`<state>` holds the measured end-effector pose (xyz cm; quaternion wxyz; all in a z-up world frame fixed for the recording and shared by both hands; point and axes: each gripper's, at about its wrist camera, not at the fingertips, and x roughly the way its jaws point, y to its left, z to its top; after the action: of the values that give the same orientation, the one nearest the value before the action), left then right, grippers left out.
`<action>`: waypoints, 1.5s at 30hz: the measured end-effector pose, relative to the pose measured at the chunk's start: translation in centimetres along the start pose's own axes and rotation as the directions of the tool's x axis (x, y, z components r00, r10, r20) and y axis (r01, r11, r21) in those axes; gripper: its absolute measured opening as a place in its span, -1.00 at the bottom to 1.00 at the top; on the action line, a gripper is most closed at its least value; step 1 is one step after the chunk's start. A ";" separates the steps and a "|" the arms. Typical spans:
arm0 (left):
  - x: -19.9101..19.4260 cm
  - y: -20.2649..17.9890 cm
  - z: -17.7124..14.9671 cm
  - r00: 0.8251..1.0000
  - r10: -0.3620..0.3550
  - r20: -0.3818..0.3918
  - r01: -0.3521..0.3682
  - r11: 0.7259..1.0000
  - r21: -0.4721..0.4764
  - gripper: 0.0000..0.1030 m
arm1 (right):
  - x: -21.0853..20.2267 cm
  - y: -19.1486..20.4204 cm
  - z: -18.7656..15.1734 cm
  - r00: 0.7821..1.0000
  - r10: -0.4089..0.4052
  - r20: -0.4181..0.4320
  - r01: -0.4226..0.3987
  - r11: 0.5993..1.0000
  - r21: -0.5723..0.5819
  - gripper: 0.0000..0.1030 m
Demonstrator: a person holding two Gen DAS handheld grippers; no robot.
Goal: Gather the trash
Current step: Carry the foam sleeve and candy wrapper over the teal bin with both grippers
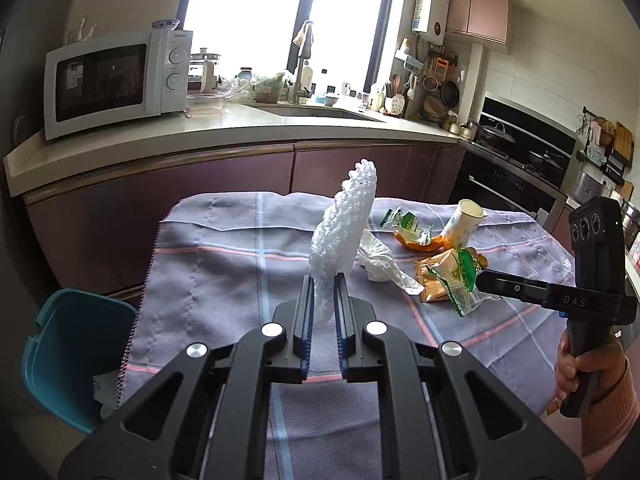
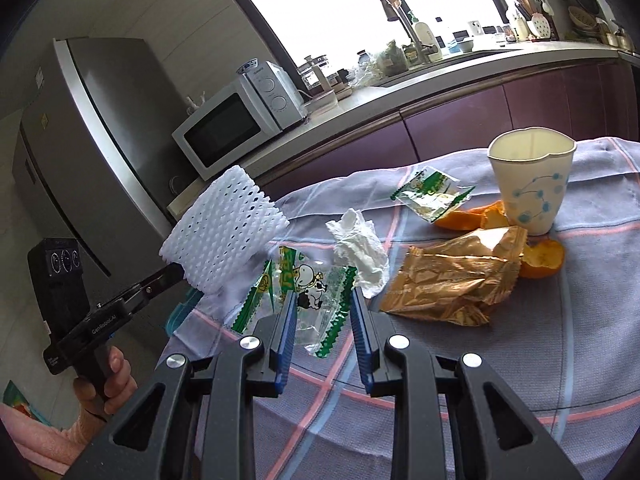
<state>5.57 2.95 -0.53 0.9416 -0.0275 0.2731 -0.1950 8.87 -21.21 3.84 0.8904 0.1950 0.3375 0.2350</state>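
- Left wrist view: left gripper (image 1: 323, 280) pinches a white foam net (image 1: 344, 232), holding it above the cloth (image 1: 224, 248); a teal bin (image 1: 76, 352) sits low at the left.
- Right gripper (image 2: 322, 304) clamps a clear green wrapper (image 2: 316, 292) off the cloth.
- Tissue (image 2: 360, 252), gold bag (image 2: 452, 280), cup (image 2: 528, 184) and peel (image 2: 544, 258) lie on the cloth.

You see white foam net (image 1: 344, 236) | clear wrapper (image 2: 316, 300), green edges, cow print | cup (image 2: 530, 184) white, blue dots | cloth (image 1: 224, 264) grey-violet, pink and blue checks | bin (image 1: 76, 352) teal, lower left
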 end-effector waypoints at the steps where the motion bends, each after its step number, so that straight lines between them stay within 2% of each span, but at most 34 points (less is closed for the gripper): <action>1: -0.4 0.5 -0.1 1.000 0.009 0.001 -0.009 1.000 -0.005 -0.80 | 0.4 0.4 0.0 1.000 0.007 -0.006 -0.007 1.000 -0.005 -0.51; 16: -4.8 6.9 -1.0 0.988 0.154 0.015 -0.153 0.985 -0.085 -0.80 | 5.8 6.7 0.6 0.988 0.121 -0.100 -0.131 0.986 -0.102 -0.51; 28: -8.2 12.3 -2.3 0.960 0.280 0.017 -0.275 0.949 -0.155 -0.80 | 10.6 11.8 0.9 0.961 0.198 -0.195 -0.230 0.960 -0.160 -0.51; 37: -9.5 15.6 -3.6 0.934 0.357 -0.010 -0.352 0.914 -0.203 -0.80 | 14.2 15.8 0.9 0.939 0.217 -0.267 -0.280 0.934 -0.224 -0.51; 45: -9.6 17.9 -4.8 0.917 0.395 -0.046 -0.395 0.890 -0.229 -0.80 | 17.3 18.4 0.8 0.923 0.216 -0.318 -0.302 0.918 -0.255 -0.51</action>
<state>1.95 23.40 -2.63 0.9519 -0.0820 0.2934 0.0339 15.61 3.06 4.92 0.8123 0.0656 0.3931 0.4258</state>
